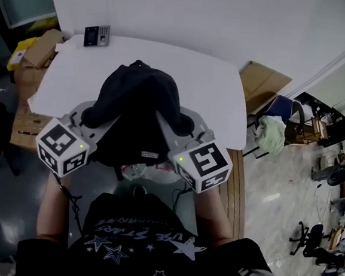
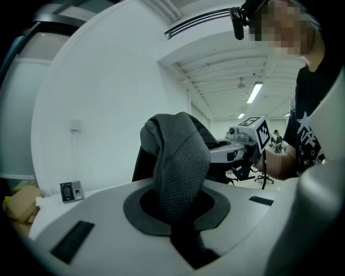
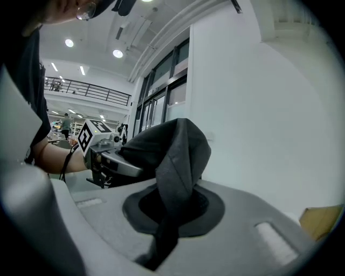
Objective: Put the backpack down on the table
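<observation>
Left gripper (image 1: 89, 120) and right gripper (image 1: 188, 130) are each pinching shut on a fold of the backpack (image 1: 136, 101), holding it up between them. It's hanging over the near part of the table (image 1: 218, 90), not resting on it yet, I think. Lowering it and letting go is what's left
</observation>
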Demonstrator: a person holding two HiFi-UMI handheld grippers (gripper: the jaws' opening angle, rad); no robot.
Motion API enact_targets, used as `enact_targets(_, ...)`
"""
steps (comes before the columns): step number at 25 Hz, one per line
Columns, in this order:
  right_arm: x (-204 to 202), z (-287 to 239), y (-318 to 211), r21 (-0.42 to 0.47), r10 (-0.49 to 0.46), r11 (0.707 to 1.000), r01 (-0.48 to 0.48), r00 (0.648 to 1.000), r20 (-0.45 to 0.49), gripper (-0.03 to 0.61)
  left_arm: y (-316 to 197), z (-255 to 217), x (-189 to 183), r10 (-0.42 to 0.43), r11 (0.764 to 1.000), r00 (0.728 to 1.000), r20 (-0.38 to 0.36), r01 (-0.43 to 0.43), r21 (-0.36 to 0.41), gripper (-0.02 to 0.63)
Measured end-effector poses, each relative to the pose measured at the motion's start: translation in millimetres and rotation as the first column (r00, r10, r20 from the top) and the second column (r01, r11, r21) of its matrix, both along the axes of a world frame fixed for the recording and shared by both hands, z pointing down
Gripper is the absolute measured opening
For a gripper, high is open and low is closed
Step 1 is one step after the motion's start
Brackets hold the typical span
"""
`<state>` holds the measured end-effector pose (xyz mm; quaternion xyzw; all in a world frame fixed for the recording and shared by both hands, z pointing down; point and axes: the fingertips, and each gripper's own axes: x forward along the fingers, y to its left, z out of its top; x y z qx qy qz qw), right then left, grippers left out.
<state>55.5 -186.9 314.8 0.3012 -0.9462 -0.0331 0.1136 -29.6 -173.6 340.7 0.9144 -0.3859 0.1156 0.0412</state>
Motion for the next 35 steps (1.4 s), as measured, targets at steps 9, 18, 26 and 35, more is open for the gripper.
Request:
enact_targets(9,-6,-5,-44,0.013,-0.065,0.998,0.065,0.998,-0.010,0.017,-40,-3,-6,-0.104,0.994,0.993,-0.056,0.103,-0.034,0.052)
enact_targets(18,-33,-18,-80,0.029,-0.060,0.998,0.059,0.998,0.005,0.017,-77,-16,-32,-0.078,0.996,0.994,-0.077,0.075,-0.043,0.052)
enact_targets(26,-61,-34,-141,0.061,0.014,0.998,-0.014,1.000,0.010,0.017,-145,-31,-62,-0.003,1.000,0.996,-0.093,0.002,-0.010,0.052)
enact_targets(35,-91,-25,-214,0.030,0.111,0.993,-0.112,0.994,0.003,0.017,-224,-23,-92,0.081,0.996,0.994,-0.079,-0.083,-0.016,0.052)
